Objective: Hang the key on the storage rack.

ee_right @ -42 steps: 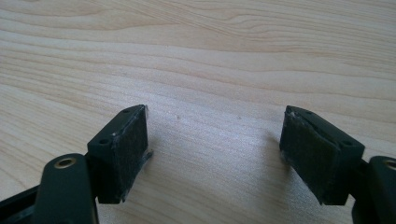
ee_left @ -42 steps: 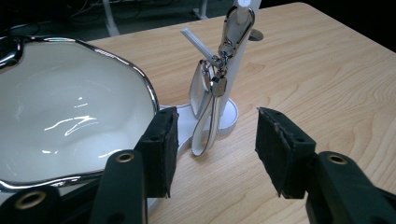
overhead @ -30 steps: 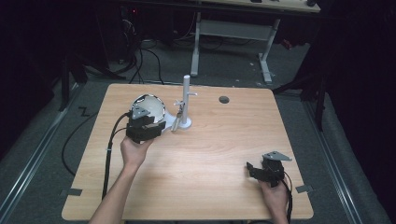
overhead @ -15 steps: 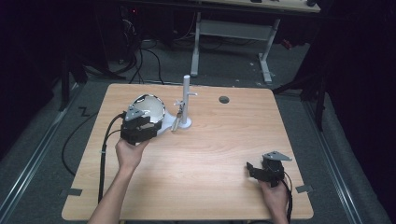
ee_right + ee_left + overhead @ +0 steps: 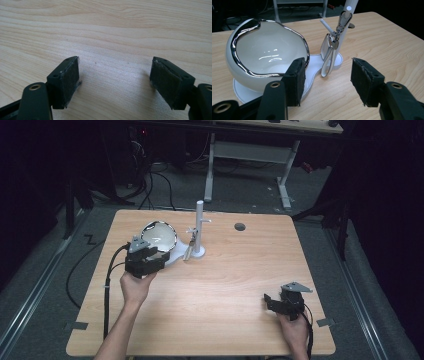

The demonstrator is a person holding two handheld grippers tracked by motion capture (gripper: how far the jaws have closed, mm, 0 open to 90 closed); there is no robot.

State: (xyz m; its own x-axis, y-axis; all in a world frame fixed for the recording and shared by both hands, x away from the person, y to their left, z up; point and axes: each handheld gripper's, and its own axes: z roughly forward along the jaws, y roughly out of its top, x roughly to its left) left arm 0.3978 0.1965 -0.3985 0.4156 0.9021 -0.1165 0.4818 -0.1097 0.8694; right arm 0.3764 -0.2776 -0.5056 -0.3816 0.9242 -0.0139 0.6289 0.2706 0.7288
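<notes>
A white bowl with a chrome rim [image 5: 159, 236] sits on a white base at the table's back left. Beside it rises a white stand post [image 5: 199, 222], and a white strap on a metal clip [image 5: 189, 249] hangs from it. My left gripper [image 5: 152, 251] is held just in front of the bowl. In the left gripper view the bowl [image 5: 269, 52] is at the left, the strap and clip [image 5: 329, 57] hang ahead, and my left gripper [image 5: 328, 80] is open with nothing between its pads. My right gripper [image 5: 270, 301] rests low at the front right. In the right gripper view it [image 5: 115, 82] stands open over bare wood.
The wooden table [image 5: 225, 285] has a round cable hole [image 5: 240, 226] near its back edge. A black cable [image 5: 107, 290] trails from the left gripper off the front-left side. A white desk frame [image 5: 250, 152] stands on the dark floor behind.
My left gripper has edged slightly left and back toward the person, away from the bowl. The right gripper has kept still.
</notes>
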